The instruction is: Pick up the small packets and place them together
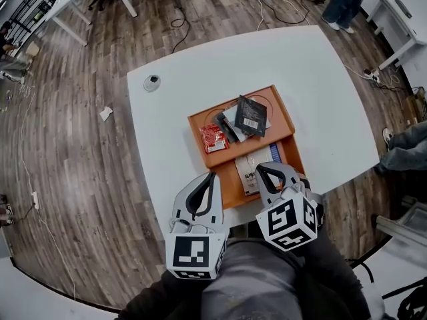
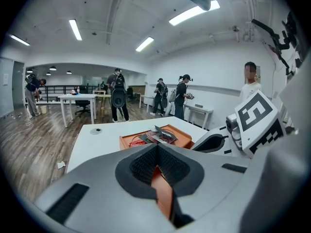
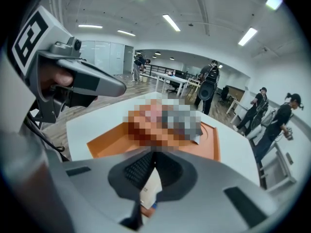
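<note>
Fingers shut on both: left gripper [image 1: 211, 175] empty, right gripper [image 1: 261, 169] nipping at flat white paper packet [image 1: 247, 176] in orange tray [image 1: 195, 127], hold uncertain. Grasping step; next, carry it to far black and red packets [image 1: 240, 122].

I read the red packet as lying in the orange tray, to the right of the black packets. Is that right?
Not quite. The red packet does lie in the orange tray, but to the left of the black packets, not the right. The head view shows it.
</note>
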